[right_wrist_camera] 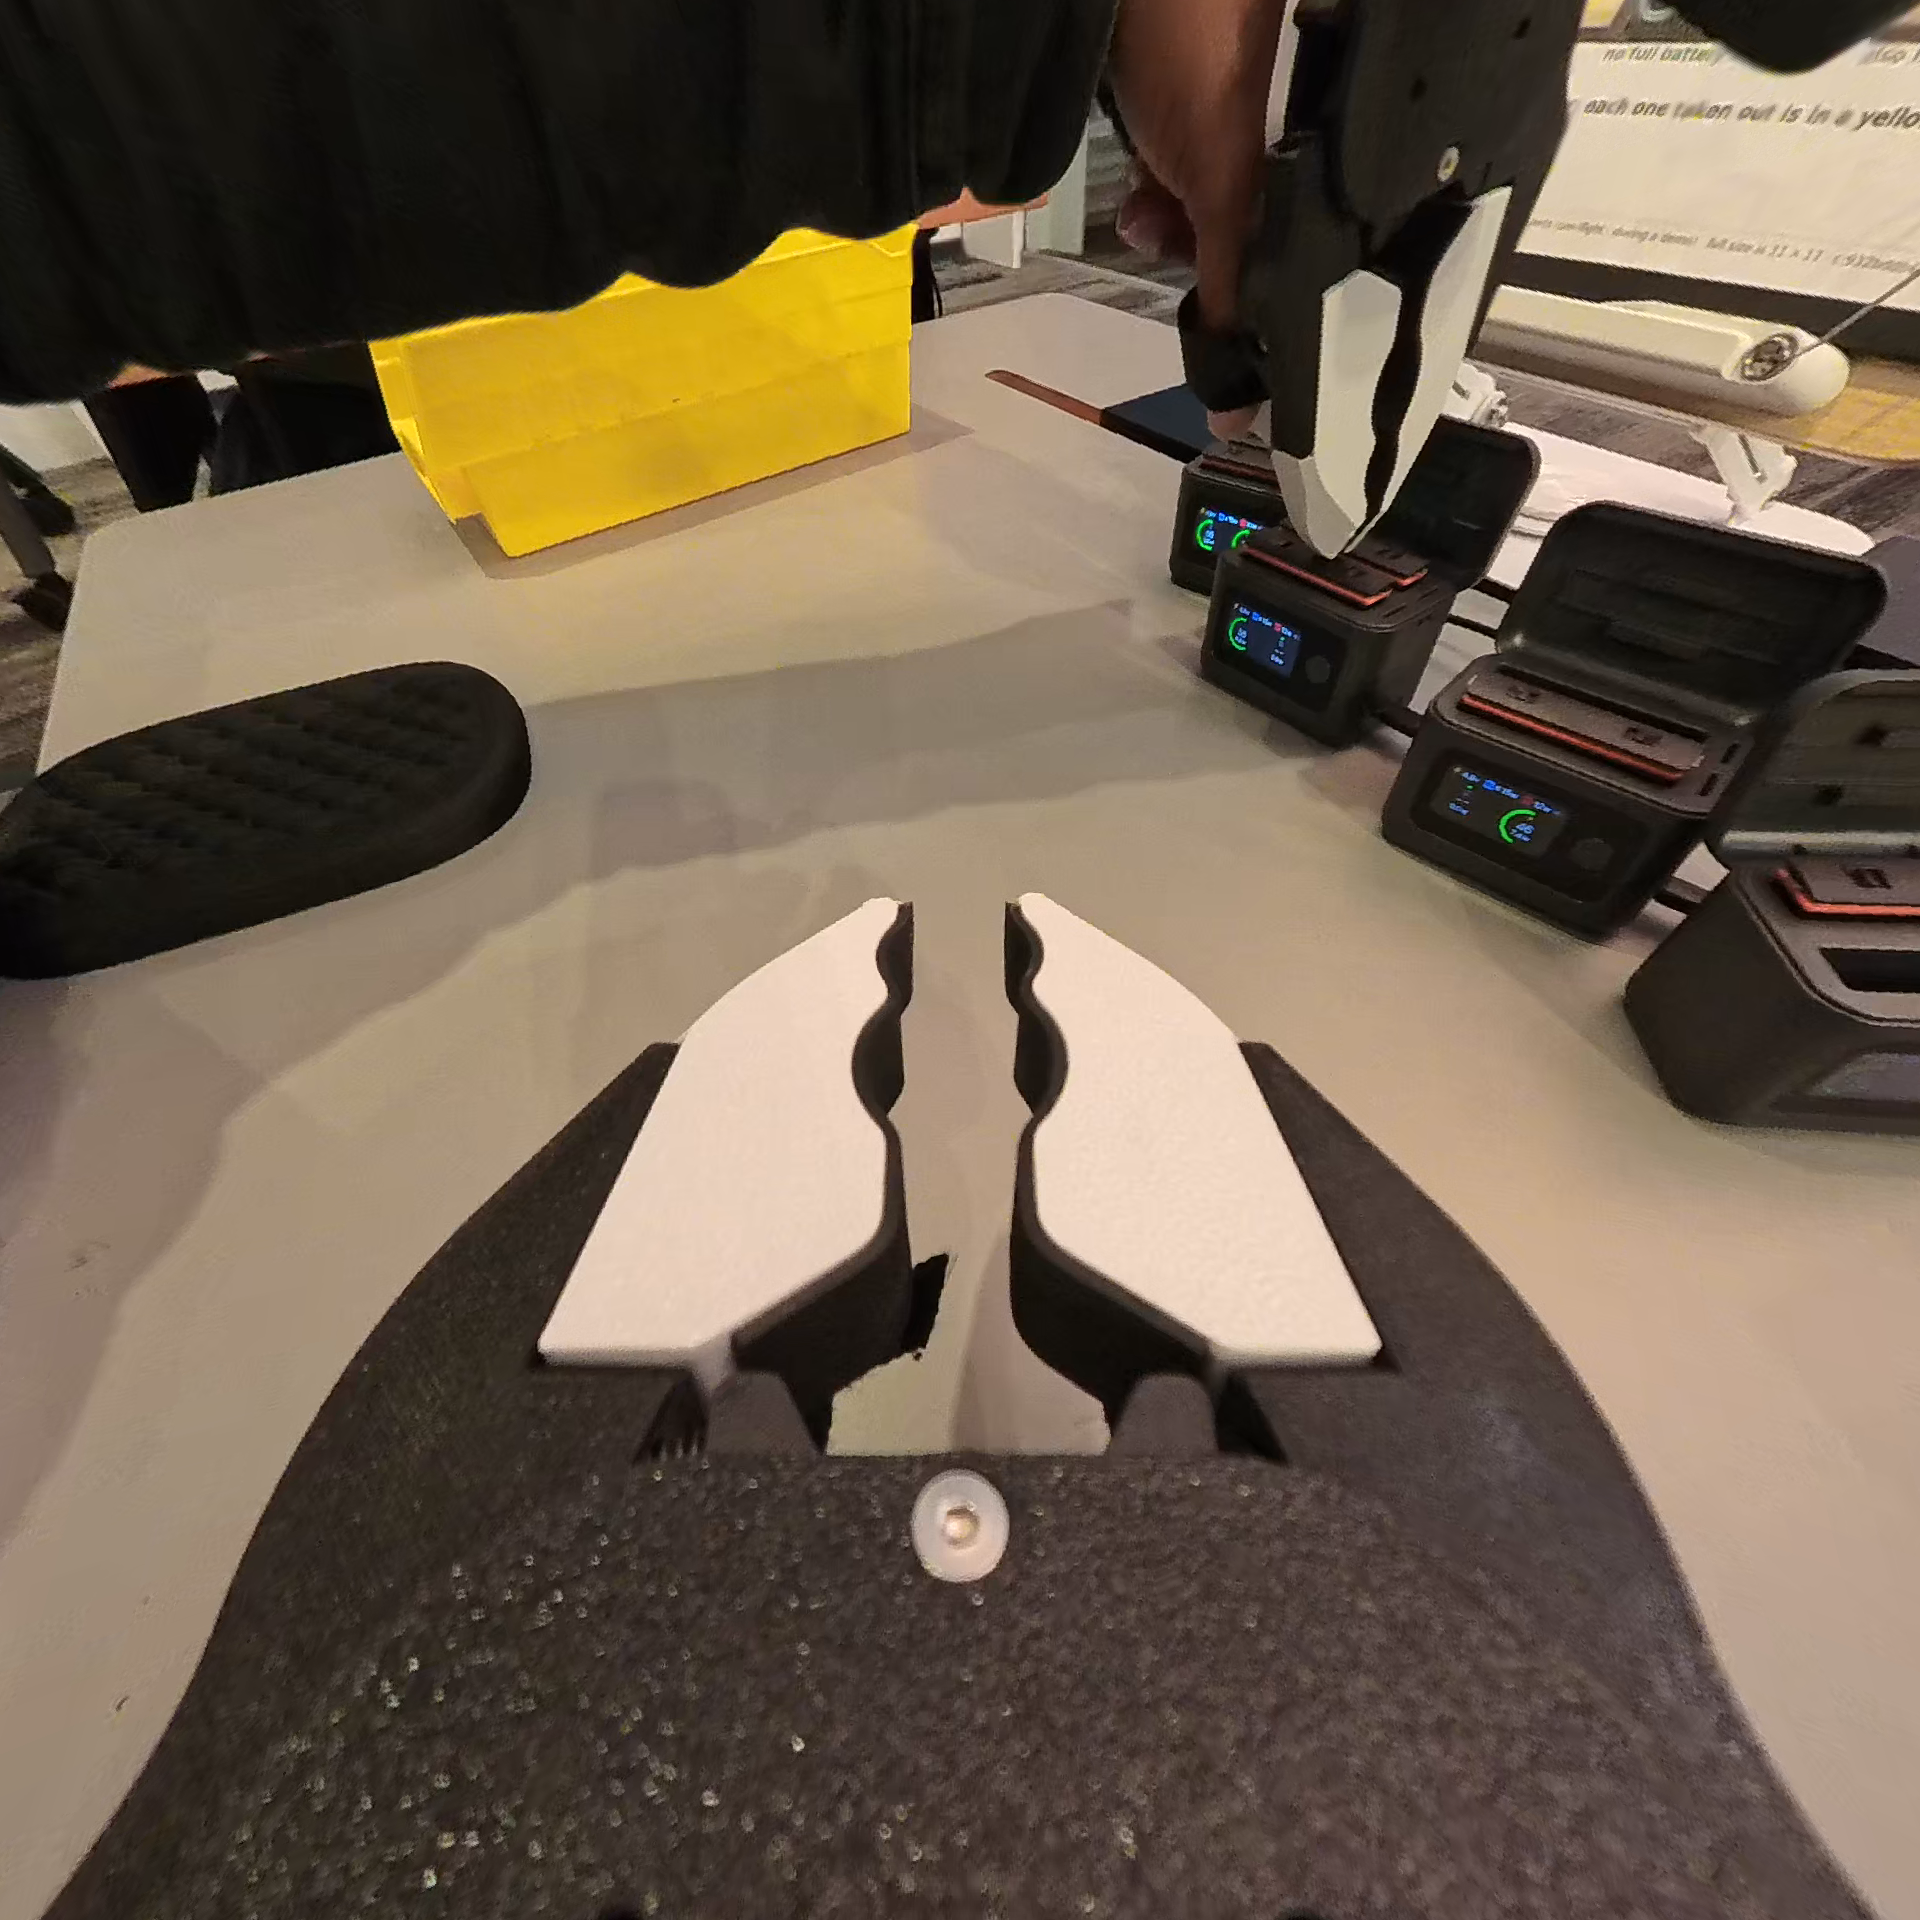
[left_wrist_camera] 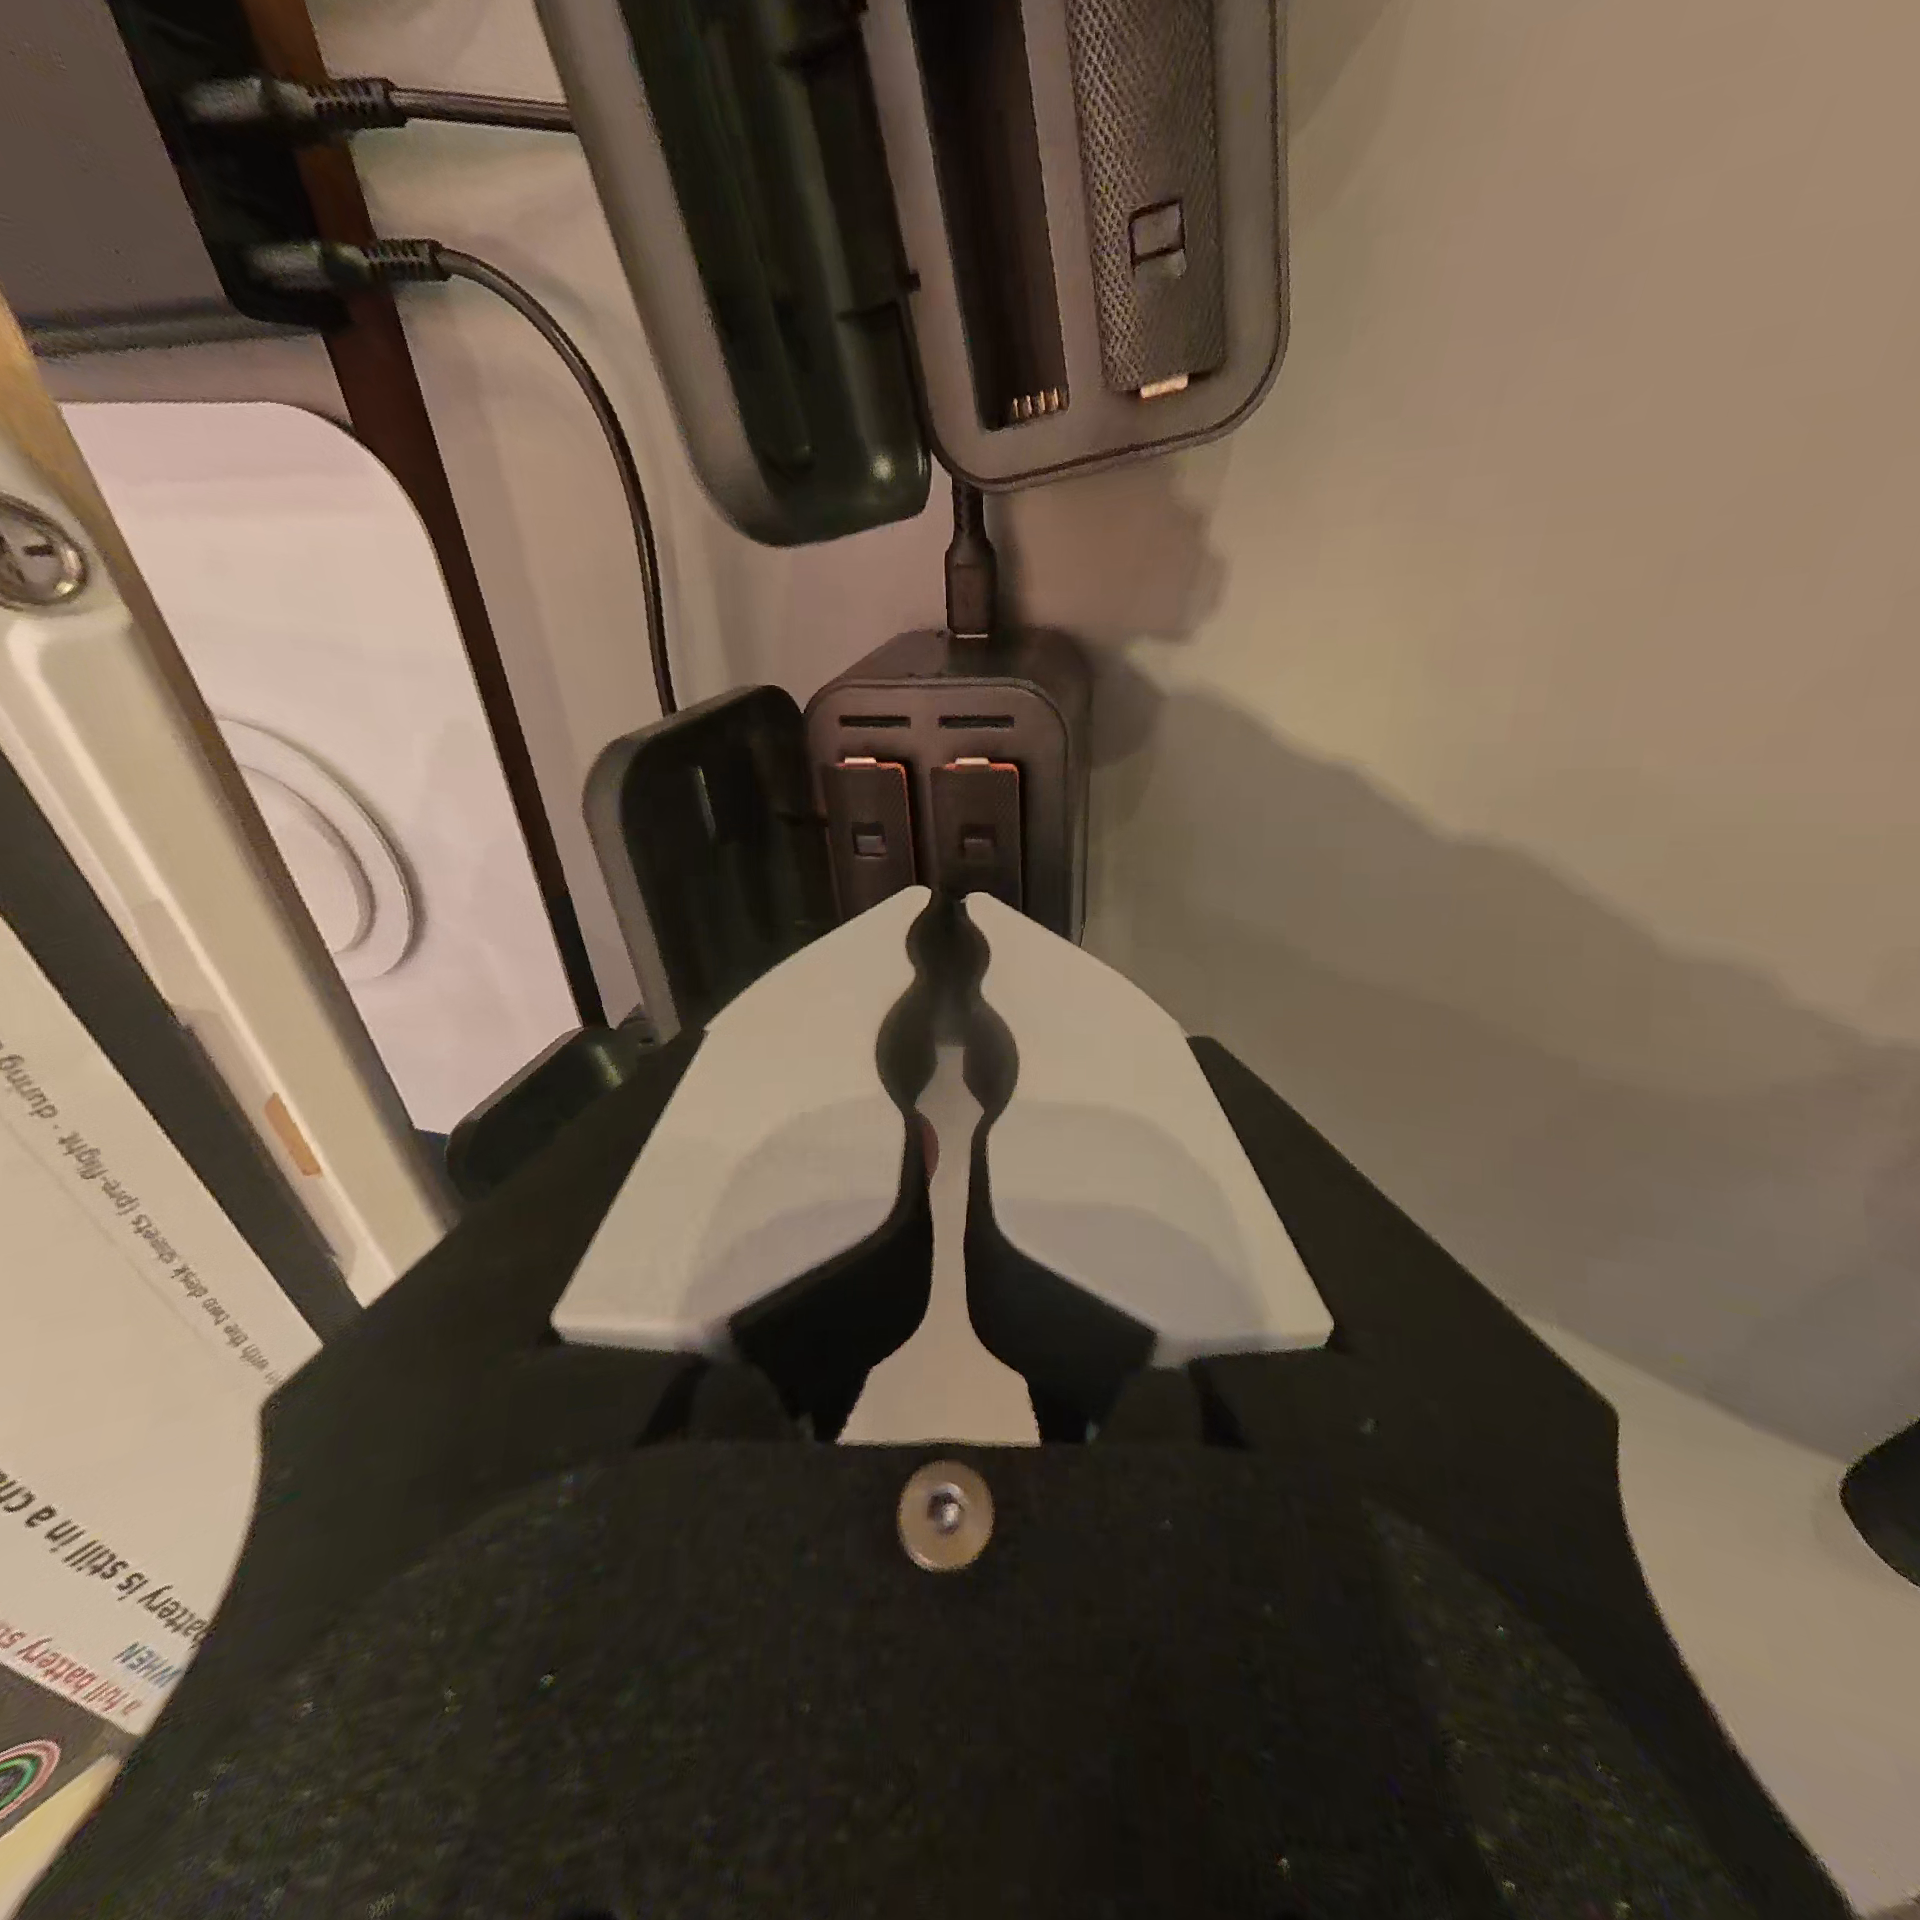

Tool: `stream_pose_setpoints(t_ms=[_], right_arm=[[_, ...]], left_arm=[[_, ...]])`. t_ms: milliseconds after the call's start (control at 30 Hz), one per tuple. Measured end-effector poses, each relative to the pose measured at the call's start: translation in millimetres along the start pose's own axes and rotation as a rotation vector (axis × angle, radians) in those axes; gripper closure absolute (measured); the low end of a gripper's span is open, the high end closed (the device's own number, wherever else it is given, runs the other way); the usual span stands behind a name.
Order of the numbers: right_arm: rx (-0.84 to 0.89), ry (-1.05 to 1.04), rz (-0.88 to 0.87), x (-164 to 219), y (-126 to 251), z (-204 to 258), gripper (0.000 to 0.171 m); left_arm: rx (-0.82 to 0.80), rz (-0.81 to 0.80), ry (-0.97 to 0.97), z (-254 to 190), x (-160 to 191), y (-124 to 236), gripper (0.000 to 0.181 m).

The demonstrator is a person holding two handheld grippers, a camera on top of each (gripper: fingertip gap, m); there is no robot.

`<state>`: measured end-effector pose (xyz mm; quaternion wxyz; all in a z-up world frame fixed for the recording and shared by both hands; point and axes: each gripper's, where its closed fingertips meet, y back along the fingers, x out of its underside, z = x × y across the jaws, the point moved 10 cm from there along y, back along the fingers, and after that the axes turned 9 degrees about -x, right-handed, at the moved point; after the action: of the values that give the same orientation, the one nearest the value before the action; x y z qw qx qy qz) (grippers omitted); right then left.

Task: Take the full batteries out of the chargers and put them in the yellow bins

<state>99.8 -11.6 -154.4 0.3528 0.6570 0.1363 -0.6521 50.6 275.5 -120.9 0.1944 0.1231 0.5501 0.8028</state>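
In the left wrist view my left gripper (left_wrist_camera: 951,902) is shut, its tips at the near end of the right battery (left_wrist_camera: 974,831) of two in an open charger (left_wrist_camera: 1049,727). I cannot tell whether it grips the battery. The other battery (left_wrist_camera: 868,831) sits beside it. A second open charger (left_wrist_camera: 1252,260) holds one battery (left_wrist_camera: 1143,208) beside an empty slot (left_wrist_camera: 1023,260). The right wrist view shows the left gripper (right_wrist_camera: 1330,540) touching the charger top (right_wrist_camera: 1340,577). My right gripper (right_wrist_camera: 958,904) is open and empty over the table. The yellow bins (right_wrist_camera: 665,395) stand at the far left.
Several open chargers with lit screens line the table's right side (right_wrist_camera: 1558,800). A black padded piece (right_wrist_camera: 249,810) lies at the left. A person's dark clothing (right_wrist_camera: 468,135) hangs over the bins. Cables (left_wrist_camera: 613,436) and a printed sheet (left_wrist_camera: 104,1351) lie beside the chargers. The tips of one gripper are about 25 centimeters away from the tips of the other.
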Motion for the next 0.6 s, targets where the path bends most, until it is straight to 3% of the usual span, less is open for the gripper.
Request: stream_pose_setpoints(t_ms=[333, 467, 600], right_arm=[[0.015, -0.003, 0.005, 2, 1, -2, 0.155], [0.012, -0.015, -0.004, 1, 2, -4, 0.155], [0.010, -0.012, 0.007, 3, 0, -3, 0.155]], left_arm=[[-0.070, -0.034, -0.083, -5, 2, 1, 0.181], [-0.100, -0.165, 0.030, 4, 12, 5, 0.181], [-0.112, -0.139, 0.054, 9, 22, -3, 0.181]])
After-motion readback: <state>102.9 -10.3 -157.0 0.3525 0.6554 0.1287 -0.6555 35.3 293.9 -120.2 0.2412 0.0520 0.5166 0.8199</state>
